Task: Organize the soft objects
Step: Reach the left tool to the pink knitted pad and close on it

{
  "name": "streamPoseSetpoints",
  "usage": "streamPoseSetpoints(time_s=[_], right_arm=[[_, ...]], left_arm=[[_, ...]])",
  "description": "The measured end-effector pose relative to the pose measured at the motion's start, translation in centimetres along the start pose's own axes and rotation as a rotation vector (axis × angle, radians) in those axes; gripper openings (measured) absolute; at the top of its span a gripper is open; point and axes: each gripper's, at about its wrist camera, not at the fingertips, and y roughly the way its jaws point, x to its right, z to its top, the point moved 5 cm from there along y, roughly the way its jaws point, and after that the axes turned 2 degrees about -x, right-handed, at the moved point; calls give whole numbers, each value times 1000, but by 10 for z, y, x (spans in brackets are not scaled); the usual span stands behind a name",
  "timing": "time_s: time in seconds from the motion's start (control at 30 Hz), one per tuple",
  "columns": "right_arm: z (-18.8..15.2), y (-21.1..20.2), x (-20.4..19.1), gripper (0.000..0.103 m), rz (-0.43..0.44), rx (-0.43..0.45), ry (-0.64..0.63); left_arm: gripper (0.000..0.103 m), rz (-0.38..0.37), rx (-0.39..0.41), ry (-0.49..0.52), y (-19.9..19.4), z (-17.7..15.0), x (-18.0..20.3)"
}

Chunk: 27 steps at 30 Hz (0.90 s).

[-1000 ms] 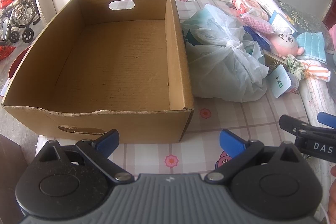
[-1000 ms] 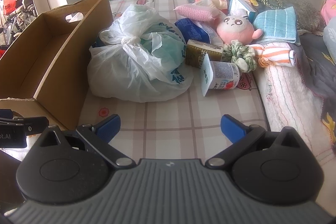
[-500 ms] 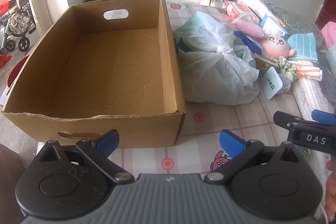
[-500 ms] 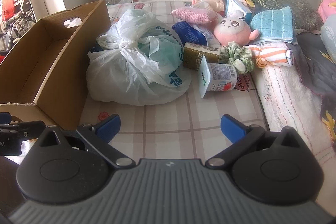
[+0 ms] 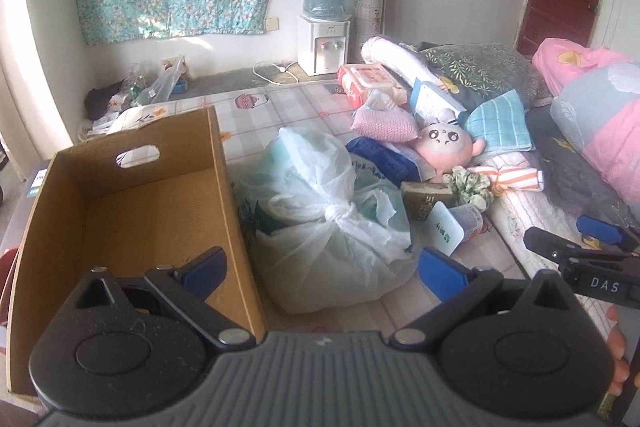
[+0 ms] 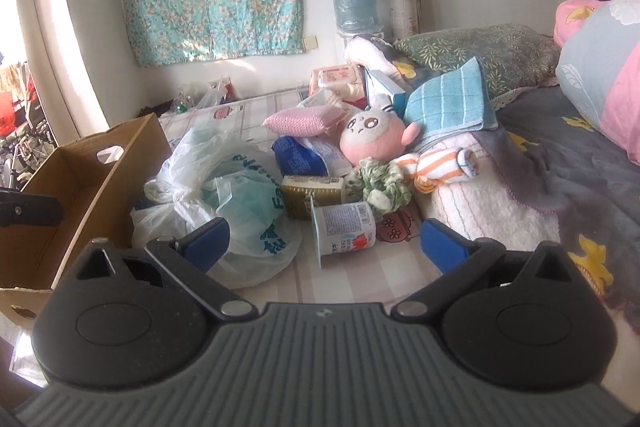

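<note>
An empty cardboard box [image 5: 132, 211] [image 6: 80, 187] stands at the left on the checked mat. Beside it lies a knotted white plastic bag [image 5: 328, 227] [image 6: 224, 195]. Behind the bag sit a pink plush toy [image 5: 444, 147] [image 6: 372, 139], a pink knitted pad [image 5: 384, 123] [image 6: 300, 121], a green scrunchie [image 5: 468, 183] [image 6: 380, 183], an orange-striped rolled cloth [image 5: 508, 179] [image 6: 440, 163] and a blue checked towel [image 5: 500, 123] [image 6: 448, 103]. My left gripper [image 5: 324, 271] is open and empty, over the box's right wall and the bag. My right gripper [image 6: 324, 247] is open and empty, just before the toppled yogurt cup [image 6: 344, 227].
A gold carton [image 6: 312, 191], a blue packet [image 6: 300, 155] and a wipes pack [image 6: 336, 77] mix in with the soft things. Bedding and pillows [image 6: 480, 55] fill the right side. A water dispenser [image 5: 324, 27] stands at the back wall. The right gripper [image 5: 592, 263] shows at the left view's right edge.
Both grippers have risen and tilted up, so the back wall now shows. The left one moved right from the box's front toward its right wall and the bag. Both stayed open.
</note>
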Motion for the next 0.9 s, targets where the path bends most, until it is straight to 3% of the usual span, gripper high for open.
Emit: streamPoseSetpoints(time_s=[0.13,0.17,0.2,0.27,0.37,0.47,0.5,0.6,0.7,0.77,0.9], right_arm=[[43,3,23,102,16,76,25],[71,10,35,102,18,107,24],[71,10,35,102,18,107,24],[99,21,45,102,35,127,23],[142,56,57,102,86,90,33],[180,104,67,102,144,3,55],[196,145,69,102,185,-69,65],[205,185,70,98,226,-155,97],[204,250,60,83,268,-299,145],[204,289,52,67,288,-386,163],[199,358,40,50,290,-530,173]], left_arm=[[102,-20,44,48,15,47,9],[102,-34,50,63,23,61,12],[102,-42,46,69,31,73,15],[102,-75,36,79,53,96,21],[102,-107,25,67,90,121,27],[94,-107,-24,52,134,138,29],[90,-118,-48,48,148,141,30],[77,-184,-144,5,188,146,31],[61,-257,-246,-82,224,150,27],[53,-293,-298,-149,247,154,22],[42,-347,-382,-226,281,157,18]])
